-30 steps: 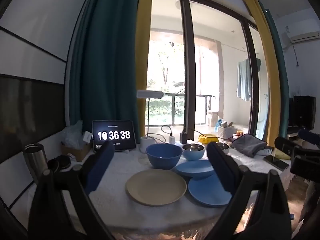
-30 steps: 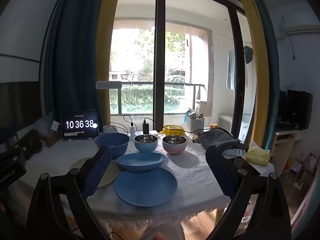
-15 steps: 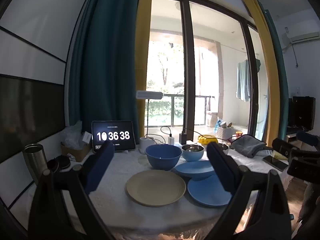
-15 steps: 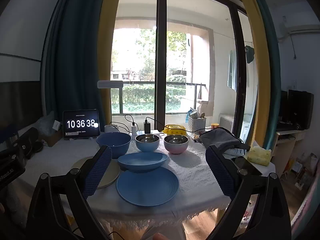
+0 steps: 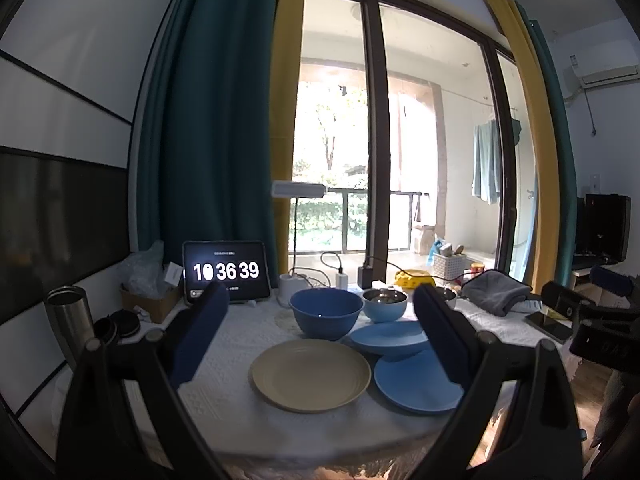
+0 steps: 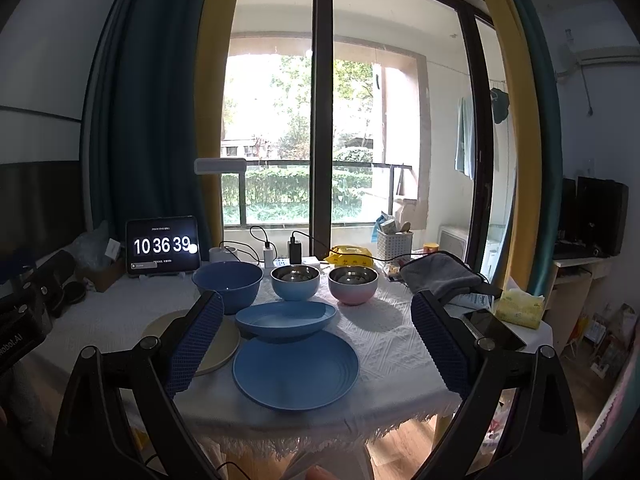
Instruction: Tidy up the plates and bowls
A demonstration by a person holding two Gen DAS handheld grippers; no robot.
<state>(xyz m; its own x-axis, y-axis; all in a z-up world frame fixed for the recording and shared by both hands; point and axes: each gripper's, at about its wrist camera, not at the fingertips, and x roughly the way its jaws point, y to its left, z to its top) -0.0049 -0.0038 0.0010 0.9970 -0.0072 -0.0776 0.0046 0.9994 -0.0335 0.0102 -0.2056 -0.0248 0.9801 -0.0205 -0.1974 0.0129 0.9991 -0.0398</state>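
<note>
On the white-clothed table [image 6: 384, 344] lie a beige plate [image 5: 310, 374], a flat blue plate [image 6: 296, 372] and a shallow blue dish [image 6: 286, 319]. Behind them stand a large dark blue bowl [image 6: 227, 285], a light blue steel-lined bowl [image 6: 295, 281] and a pink steel-lined bowl [image 6: 353, 283]. My left gripper [image 5: 320, 336] hovers open in front of the beige plate, holding nothing. My right gripper [image 6: 316, 336] hovers open in front of the blue plate, also with nothing between its fingers. The right gripper's body [image 5: 600, 320] shows at the edge of the left wrist view.
A tablet clock [image 6: 162, 246] stands at the back left beside a lamp base and chargers with cables [image 6: 280, 250]. A steel tumbler [image 5: 69, 322] and black lids sit far left. A grey cloth [image 6: 440, 276], a phone [image 6: 494, 330] and a yellow pack [image 6: 520, 306] lie on the right.
Both grippers have drifted slightly, with the table a touch closer in the right wrist view. The clock now reads 10:36:39. Nothing on the table has moved.
</note>
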